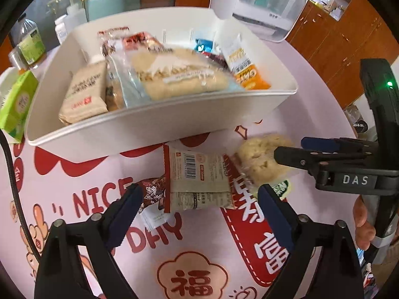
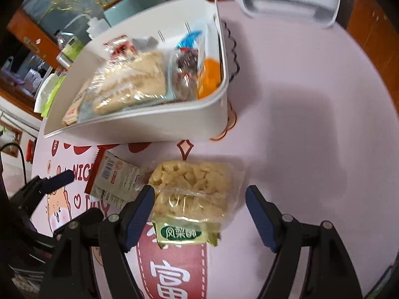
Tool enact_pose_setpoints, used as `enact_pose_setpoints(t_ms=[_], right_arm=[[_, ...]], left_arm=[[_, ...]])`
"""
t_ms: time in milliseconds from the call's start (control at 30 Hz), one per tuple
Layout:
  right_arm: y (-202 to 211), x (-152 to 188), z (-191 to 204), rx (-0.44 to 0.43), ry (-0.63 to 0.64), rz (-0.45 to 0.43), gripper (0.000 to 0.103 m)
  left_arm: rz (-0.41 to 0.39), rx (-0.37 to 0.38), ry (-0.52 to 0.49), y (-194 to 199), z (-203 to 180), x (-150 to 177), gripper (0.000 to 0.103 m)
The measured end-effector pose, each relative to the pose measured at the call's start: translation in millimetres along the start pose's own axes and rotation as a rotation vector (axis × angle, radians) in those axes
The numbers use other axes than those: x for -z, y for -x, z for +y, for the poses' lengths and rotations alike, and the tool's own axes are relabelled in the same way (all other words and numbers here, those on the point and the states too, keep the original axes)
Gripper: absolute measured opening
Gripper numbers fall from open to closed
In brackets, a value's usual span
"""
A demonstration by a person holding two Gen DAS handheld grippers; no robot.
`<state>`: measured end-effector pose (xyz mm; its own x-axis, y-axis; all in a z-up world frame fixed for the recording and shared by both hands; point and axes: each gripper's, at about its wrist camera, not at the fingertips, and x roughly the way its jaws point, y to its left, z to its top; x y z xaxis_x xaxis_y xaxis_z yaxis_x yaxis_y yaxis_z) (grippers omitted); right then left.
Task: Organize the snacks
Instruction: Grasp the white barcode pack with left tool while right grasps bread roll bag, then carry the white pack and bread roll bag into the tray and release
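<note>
Bench (image 1: pixel 294 57) has a pink cloth printed in red: "NICE", "DAY", plus a 福 character low in the frame. Wood cabinets fill the upper right. White bin (image 1: pixel 159 127) across the middle already holds several snack packs, labels too blurry to read. Left tongs (image 1: pixel 199 200) gape wide around a beige barcode packet (image 1: pixel 199 174), pads not pressing. Right tongs (image 2: pixel 199 199) gape around a clear puffed-snack pack (image 2: pixel 194 186), empty too; its left pad hides the pack's edge. One tong reads "DAS".

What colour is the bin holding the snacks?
White, the bin is plain all over; the left wrist view shows it best.
</note>
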<state>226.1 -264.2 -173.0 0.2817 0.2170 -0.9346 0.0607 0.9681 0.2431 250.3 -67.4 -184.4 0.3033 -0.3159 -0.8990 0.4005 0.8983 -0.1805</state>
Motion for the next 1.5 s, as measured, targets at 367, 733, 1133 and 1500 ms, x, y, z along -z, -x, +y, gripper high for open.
enact_pose_setpoints(t_ms=[367,733,1133,1500], right_arm=[[-17.5,-6.4,-2.7,-0.038,-0.034,0.024,0.079],[-26.8,-5.7,-6.8,-0.086,-0.086,0.06,0.08],[-6.0,6.9,27.5,-0.046,0.075,-0.001,0.055],[63.6,14.8,42.1,-0.065,0.143,-0.12,0.054]], left_arm=[[0.067,0.049,0.024,-35.9,16.1,-2.4,0.074],[0.066,0.027,-0.037,-42.4,7.3,-8.8,0.065],[0.061,0.041,-0.042,-22.8,-5.5,8.3,0.013],[-0.051,0.045,0.017,64.2,4.8,9.6,0.01]])
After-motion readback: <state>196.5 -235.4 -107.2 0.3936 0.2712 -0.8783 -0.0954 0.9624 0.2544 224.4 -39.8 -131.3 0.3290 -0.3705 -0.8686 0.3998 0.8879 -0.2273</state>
